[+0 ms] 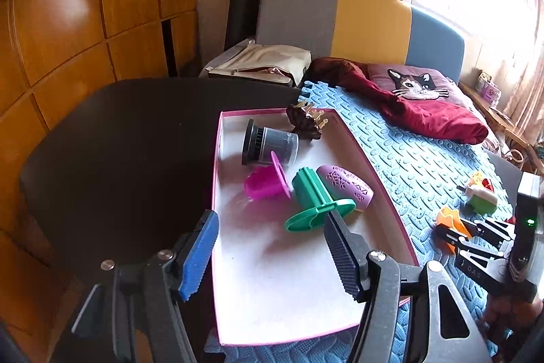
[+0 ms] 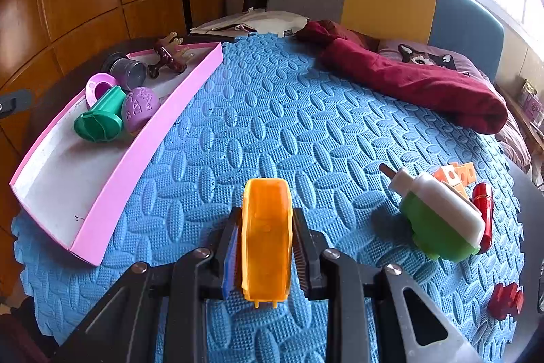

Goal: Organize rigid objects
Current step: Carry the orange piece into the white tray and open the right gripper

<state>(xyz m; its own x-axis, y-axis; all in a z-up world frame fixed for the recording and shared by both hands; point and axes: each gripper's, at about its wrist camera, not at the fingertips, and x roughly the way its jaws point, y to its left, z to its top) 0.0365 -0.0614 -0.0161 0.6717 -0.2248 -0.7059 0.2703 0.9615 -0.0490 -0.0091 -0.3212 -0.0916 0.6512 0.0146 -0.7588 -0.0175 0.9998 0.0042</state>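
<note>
Right tool clamped on orange translucent plastic scoop-shaped piece, held over near edge of blue embossed foam mat; scoop's rear end hidden between pads. Left tool wide, holding nothing, over near half of pink-walled shallow cardboard tray. Tray's far half holds green ribbed plastic spool, purple patterned egg shape, magenta cup, grey cylinder, dark brown comb-like piece. Mat's right edge: green-white plastic bottle, glossy red cylinder partly hidden behind it.

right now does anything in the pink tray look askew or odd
Nothing damaged or spilled. In the pink tray, the green spool, magenta cup and grey canister all lie tipped on their sides, bunched at the far end, and the brown comb leans over the far rim.
</note>
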